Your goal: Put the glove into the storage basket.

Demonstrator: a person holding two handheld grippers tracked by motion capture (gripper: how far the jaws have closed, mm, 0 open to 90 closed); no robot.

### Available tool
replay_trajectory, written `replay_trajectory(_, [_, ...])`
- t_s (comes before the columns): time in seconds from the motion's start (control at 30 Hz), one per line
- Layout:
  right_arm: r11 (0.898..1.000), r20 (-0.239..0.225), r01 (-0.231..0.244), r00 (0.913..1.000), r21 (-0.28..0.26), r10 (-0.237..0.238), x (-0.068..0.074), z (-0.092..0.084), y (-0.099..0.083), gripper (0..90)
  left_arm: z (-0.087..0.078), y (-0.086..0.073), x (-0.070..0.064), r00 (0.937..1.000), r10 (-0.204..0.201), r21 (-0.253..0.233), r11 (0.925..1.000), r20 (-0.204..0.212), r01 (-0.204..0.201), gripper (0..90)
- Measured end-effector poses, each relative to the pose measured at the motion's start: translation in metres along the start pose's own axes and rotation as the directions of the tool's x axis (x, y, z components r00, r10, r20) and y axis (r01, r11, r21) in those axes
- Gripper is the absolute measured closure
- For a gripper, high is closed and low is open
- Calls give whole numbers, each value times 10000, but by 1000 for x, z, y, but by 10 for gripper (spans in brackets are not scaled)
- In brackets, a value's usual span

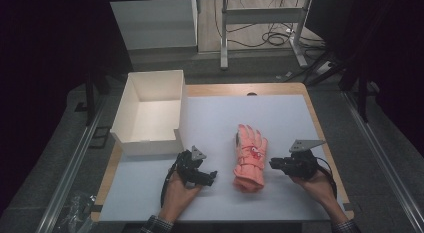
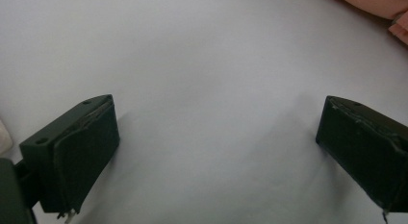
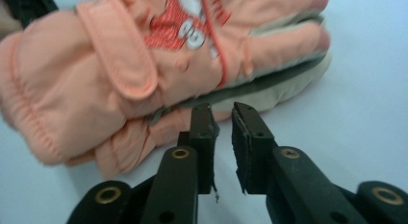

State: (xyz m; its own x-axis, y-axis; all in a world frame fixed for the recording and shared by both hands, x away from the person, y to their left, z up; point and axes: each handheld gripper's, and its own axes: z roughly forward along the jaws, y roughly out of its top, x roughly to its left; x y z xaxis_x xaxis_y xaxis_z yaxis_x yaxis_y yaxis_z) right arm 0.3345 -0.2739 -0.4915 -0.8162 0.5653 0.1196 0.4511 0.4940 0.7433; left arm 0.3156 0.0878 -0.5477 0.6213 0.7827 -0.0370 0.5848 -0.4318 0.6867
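A wooden table (image 1: 324, 138) stands in a dim room, most of its top covered by a pale white sheet (image 1: 210, 123). Grey carpeted floor (image 1: 390, 193) surrounds it, with a metal rail (image 1: 67, 175) running along the left side and another metal rail (image 1: 385, 160) along the right. Beyond the far edge stands a white cabinet (image 1: 152, 24) and a white metal table frame (image 1: 262, 15) with 2 legs, black cables (image 1: 272, 37) looped on the wood-toned floor beneath it. Both sides of the room fall into darkness. Crumpled clear plastic (image 1: 75, 208) lies at lower left.
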Motion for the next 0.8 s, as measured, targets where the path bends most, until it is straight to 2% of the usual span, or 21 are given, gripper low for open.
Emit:
replay_trajectory(0.2, [9997, -257, -116, 9996, 197, 121, 8, 4, -16, 861, 0, 0, 0, 10000, 8, 6, 10000, 7, -8, 14])
replay_trajectory(0.37, [9996, -475, -84, 9988, 272, 97, 16, 9, -27, 867, 0, 0, 0, 10000, 1, -2, 10000, -2, -1, 14])
replay_trajectory(0.7, [9987, -777, 334, 9965, 387, -303, 33, 26, -25, 863, 0, 0, 0, 10000, 2, -7, 10000, -2, -2, 14])
replay_trajectory(0.8, [9992, -950, 233, 9953, 339, -200, 33, 29, -24, 862, 0, 0, 0, 10000, 1, -10, 10000, -1, -1, 14])
